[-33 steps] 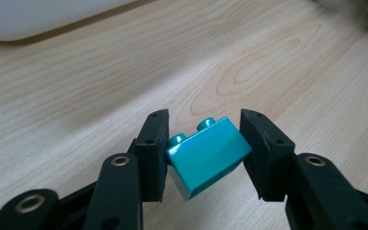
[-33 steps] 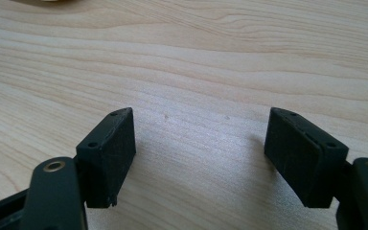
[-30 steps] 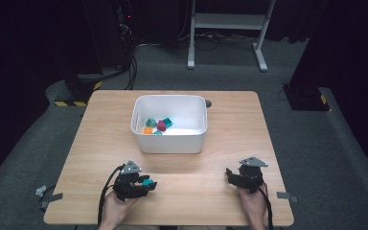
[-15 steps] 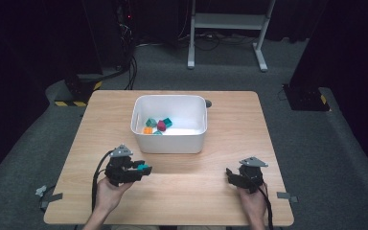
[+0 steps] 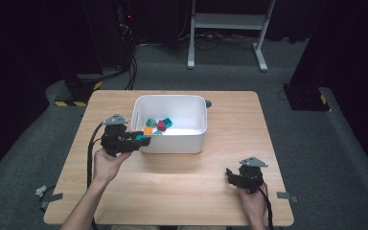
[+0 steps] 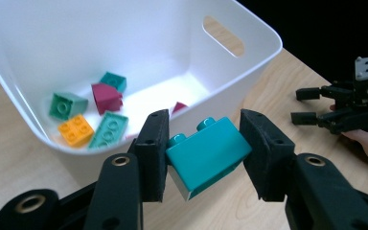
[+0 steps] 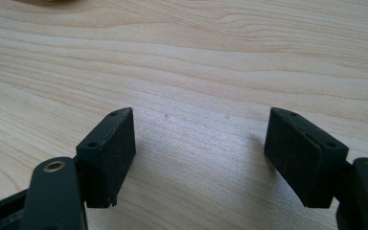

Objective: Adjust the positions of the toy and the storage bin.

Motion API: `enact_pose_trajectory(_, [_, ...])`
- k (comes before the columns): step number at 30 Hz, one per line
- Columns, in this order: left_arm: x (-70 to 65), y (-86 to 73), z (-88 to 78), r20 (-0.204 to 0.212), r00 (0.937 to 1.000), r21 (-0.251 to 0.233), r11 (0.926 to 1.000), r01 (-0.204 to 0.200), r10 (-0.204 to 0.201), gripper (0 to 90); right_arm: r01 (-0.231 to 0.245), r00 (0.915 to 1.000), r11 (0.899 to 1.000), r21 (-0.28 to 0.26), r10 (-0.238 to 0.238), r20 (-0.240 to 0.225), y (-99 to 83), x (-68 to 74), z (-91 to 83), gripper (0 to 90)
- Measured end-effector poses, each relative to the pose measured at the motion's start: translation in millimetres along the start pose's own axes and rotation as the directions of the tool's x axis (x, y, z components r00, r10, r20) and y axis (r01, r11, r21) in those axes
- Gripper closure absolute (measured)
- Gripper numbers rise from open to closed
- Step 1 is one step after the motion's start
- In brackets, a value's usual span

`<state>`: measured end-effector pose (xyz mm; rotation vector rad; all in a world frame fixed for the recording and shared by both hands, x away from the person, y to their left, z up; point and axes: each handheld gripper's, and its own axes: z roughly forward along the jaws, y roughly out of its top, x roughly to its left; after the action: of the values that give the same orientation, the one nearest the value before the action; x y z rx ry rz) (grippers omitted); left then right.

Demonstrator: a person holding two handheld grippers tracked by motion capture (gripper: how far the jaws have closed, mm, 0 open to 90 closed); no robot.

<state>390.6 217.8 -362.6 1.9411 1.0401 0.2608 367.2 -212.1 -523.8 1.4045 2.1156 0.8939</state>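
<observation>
So that it can be dropped in, a teal block [image 6: 206,154] is gripped by the left gripper [image 6: 203,153] beside the white tub [image 6: 249,28], while the right gripper [image 7: 201,158] is held open.

High view: above, looking forward and down on table [image 5: 172,191]. Gripper views: close, along own jaws. Shared by high and left: white bin [image 6: 249,43].

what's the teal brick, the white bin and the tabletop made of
Teal brick: looks like glossy moulded plastic, with smooth faces, round studs and soft highlights. White bin: likely smooth, slightly shiny plastic, with thin walls, a rolled rim and a cut-out handle. Table: pale wood grain, matte; solid wood or laminate, can't tell.
</observation>
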Motion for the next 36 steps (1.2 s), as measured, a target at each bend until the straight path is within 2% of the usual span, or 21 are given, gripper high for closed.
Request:
enact_pose_trajectory(9, [8.1,27.9,9.3,0.000,1.0000,0.010,1.0000,-0.001,0.001,54.9,0.000,1.0000,1.000,0.000,0.000,0.001,0.0,0.1,0.0,26.2])
enact_pose_trajectory(18, [21.4,46.9,26.3,-0.038,0.9990,0.031,0.9992,0.024,-0.022,54.9,0.001,1.0000,1.000,0.000,-0.001,0.001,0.0,0.1,0.0,26.2])
enact_pose_trajectory(25, [28.4,55.2,43.0,-0.082,0.9963,0.053,0.9982,0.029,-0.024,54.8,0.001,1.0000,1.000,0.000,-0.001,0.001,0.0,0.1,0.0,26.2])
enact_pose_trajectory(32, [34.2,54.5,58.0,-0.115,0.9924,0.078,0.9956,0.052,-0.043,54.7,0.001,1.0000,1.000,0.000,-0.001,0.002,0.0,0.1,0.0,26.2])
enact_pose_trajectory(36, [36.3,55.4,64.7,-0.130,0.9909,0.084,0.9954,0.046,-0.035,54.8,0.000,1.0000,1.000,0.000,0.000,0.001,0.0,0.1,0.0,26.2])
